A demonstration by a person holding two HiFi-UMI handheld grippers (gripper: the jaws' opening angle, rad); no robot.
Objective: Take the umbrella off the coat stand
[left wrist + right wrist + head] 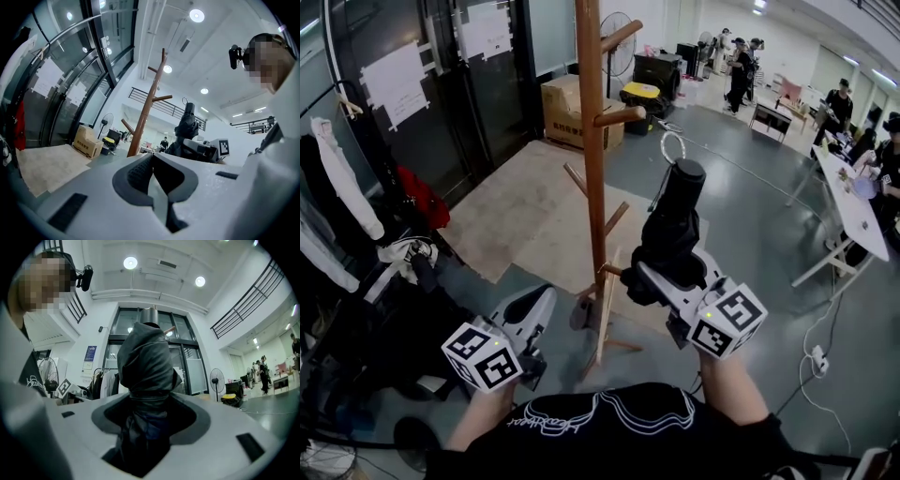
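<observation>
We pinch the umbrella in the right gripper fingers; it looks clear of the coat stand. Our left gripper fingers sit pressed together, empty. Next we judge: draw it away without snagging.

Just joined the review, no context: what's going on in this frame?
A person with a handheld gripper in each hand is taking a folded black umbrella off a wooden coat stand. The right gripper has its fingers closed on the umbrella's bundled fabric and holds it upright just right of the pole. It hangs from no peg, so it looks free of the stand. The left gripper is shut and empty, low on the left.
</observation>
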